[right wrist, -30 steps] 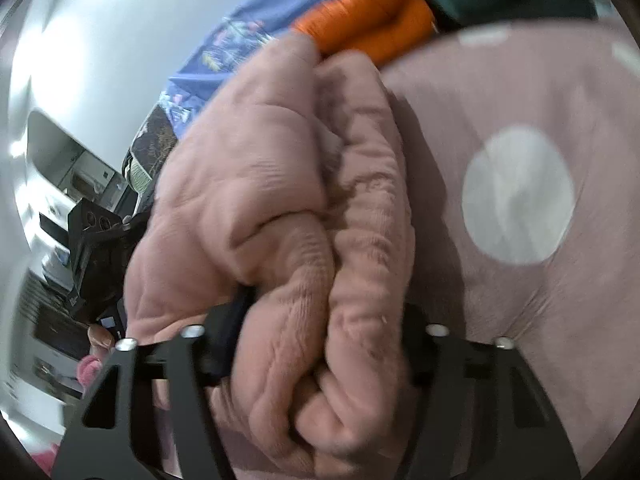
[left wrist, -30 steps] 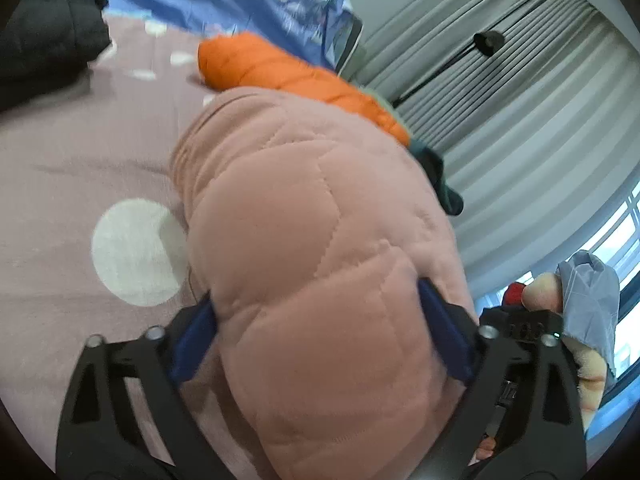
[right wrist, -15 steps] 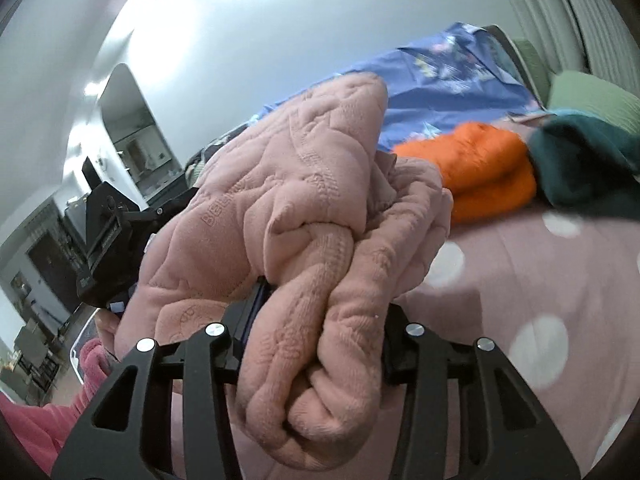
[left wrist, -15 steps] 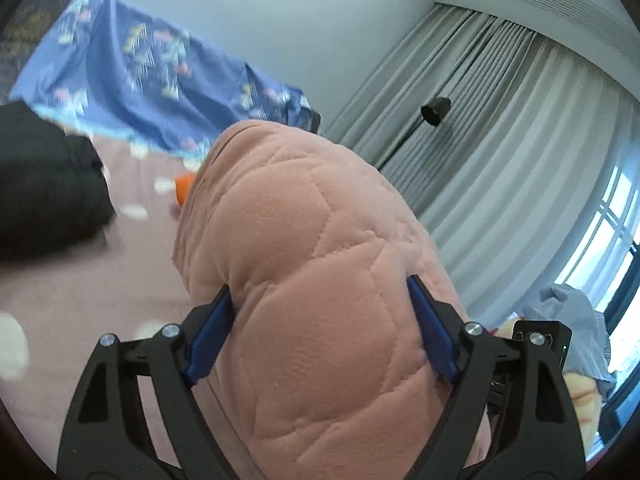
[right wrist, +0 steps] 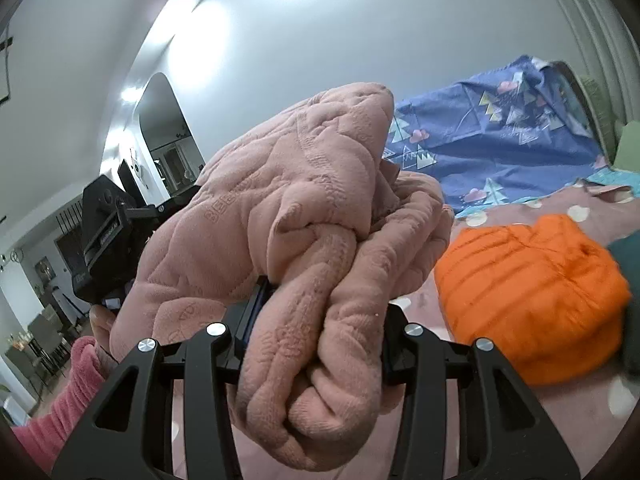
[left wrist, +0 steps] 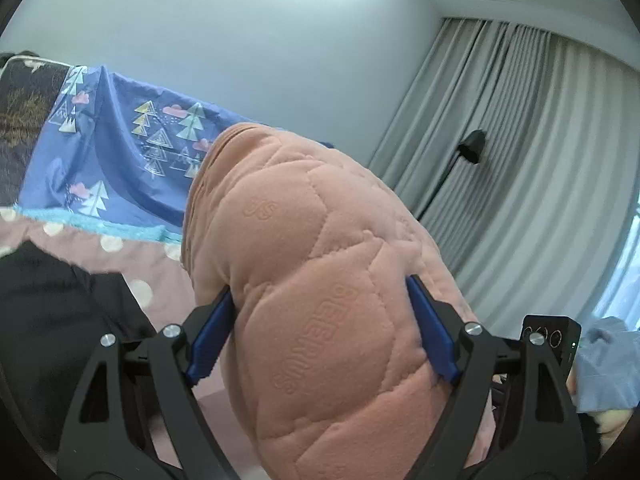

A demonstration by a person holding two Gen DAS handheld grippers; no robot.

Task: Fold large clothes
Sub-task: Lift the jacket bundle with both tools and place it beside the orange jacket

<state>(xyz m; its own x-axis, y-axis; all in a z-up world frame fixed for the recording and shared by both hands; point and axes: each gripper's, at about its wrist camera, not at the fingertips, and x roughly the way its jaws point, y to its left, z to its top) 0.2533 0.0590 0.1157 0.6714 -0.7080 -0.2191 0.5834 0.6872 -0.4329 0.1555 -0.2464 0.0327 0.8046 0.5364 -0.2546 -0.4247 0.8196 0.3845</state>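
The left claw (left wrist: 320, 332) and the right claw (right wrist: 316, 320) are both clamping on the pink quilted garment (left wrist: 332, 280), which is hanging bunched between them above the pink dotted bed (right wrist: 560, 408), near an orange jacket (right wrist: 532, 300).

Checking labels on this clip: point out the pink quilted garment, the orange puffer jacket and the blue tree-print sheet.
pink quilted garment (left wrist: 340, 320), left wrist view, bulging middle panel.
orange puffer jacket (right wrist: 528, 296), right wrist view, folded top.
blue tree-print sheet (left wrist: 120, 168), left wrist view, draped front.
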